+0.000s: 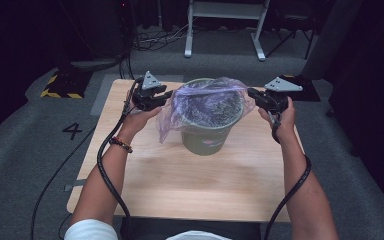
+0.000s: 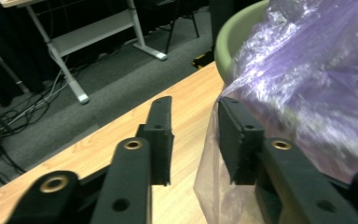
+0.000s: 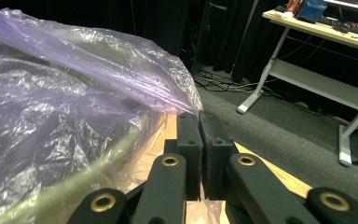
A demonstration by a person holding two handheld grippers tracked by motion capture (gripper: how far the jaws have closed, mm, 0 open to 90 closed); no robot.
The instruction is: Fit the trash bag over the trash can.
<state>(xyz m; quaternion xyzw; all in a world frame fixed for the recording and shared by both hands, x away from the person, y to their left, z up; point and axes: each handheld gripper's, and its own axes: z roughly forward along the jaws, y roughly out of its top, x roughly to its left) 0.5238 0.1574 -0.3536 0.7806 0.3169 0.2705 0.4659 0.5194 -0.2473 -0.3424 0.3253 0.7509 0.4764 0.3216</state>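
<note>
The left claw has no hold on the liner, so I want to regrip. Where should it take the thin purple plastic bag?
Grip the thin purple plastic bag by the loose film hanging outside the green plastic bucket's rim, approaching from the bucket's left. There the film drapes free beside the open left claw, thin enough to pinch.

Both arms reach forward. The left gripper has a gap between its jaws; the right gripper looks pinched tight.

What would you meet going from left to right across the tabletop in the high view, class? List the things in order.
Left tool → purple plastic bag draped over the green bucket → right tool.
</note>
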